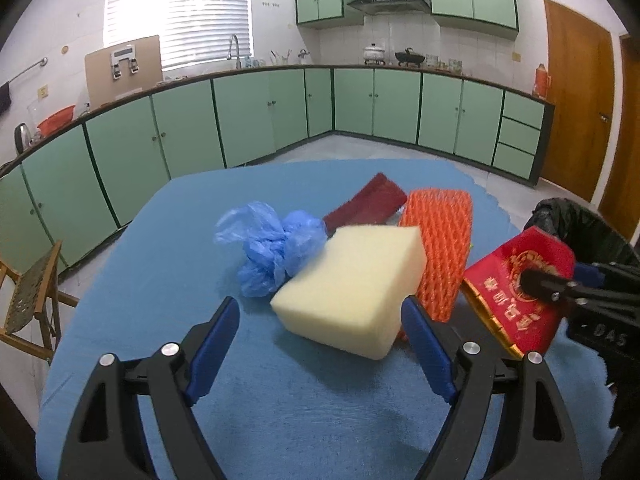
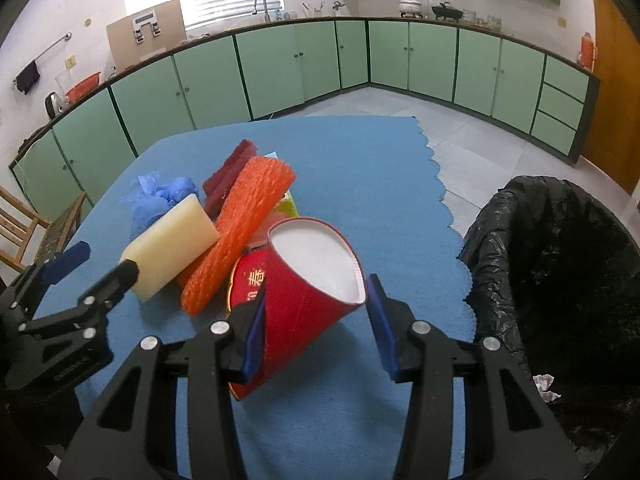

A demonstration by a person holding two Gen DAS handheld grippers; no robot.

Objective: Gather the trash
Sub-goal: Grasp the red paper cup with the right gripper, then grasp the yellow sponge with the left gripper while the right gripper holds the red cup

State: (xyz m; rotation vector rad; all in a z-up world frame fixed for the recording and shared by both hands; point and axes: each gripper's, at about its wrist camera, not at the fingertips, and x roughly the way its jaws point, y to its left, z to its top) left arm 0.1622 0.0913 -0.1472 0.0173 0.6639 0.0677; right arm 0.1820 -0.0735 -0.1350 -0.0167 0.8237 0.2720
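Note:
A pile of trash lies on the blue tablecloth (image 1: 168, 280): a cream foam block (image 1: 352, 284), a crumpled blue plastic bag (image 1: 272, 244), an orange foam net (image 1: 440, 248), a dark red pad (image 1: 366, 202) and a red box with gold lettering (image 1: 516, 288). My left gripper (image 1: 320, 344) is open, its fingers on either side of the near end of the foam block. My right gripper (image 2: 316, 320) holds the red box (image 2: 308, 300), white inside, between its pads, lifted and tilted. The foam block (image 2: 172, 248) and orange net (image 2: 244, 224) lie behind it.
A bin lined with a black bag (image 2: 560, 264) stands off the table's right edge, with crumpled paper (image 2: 546, 388) inside. Green kitchen cabinets (image 1: 248, 120) run along the far walls. A wooden chair (image 1: 32, 304) stands at the left of the table.

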